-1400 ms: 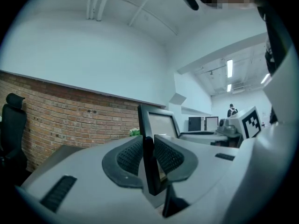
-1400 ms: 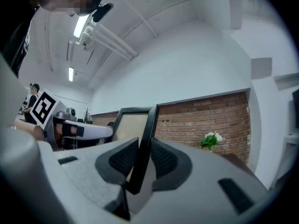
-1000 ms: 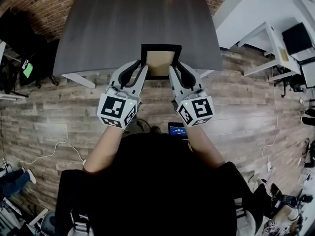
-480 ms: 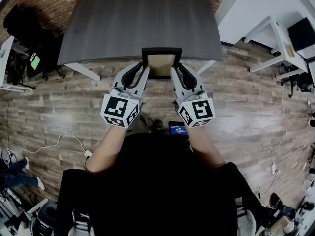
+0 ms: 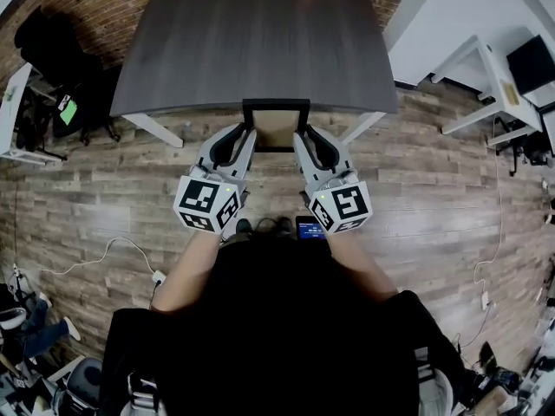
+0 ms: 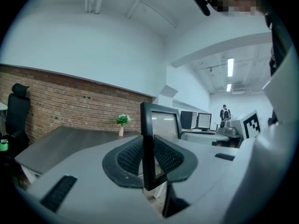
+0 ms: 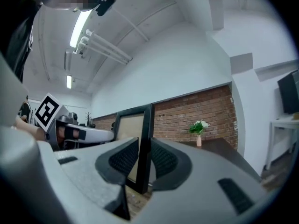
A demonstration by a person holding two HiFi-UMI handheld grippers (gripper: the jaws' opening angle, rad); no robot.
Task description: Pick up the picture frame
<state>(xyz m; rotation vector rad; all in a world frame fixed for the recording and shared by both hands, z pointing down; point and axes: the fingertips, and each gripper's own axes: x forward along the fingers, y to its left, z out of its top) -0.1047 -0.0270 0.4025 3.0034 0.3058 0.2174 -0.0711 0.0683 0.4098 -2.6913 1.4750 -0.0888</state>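
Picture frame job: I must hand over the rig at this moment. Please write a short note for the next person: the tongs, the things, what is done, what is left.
Left tongs: shut on the left side of the frame.
Right tongs: shut on its right side.
Frame: upright, held in the air at the near edge of the table, its lower end over the floor.
Done: frame gripped and off the table.
Left: probably only to hold it steady; keep both grips tight.
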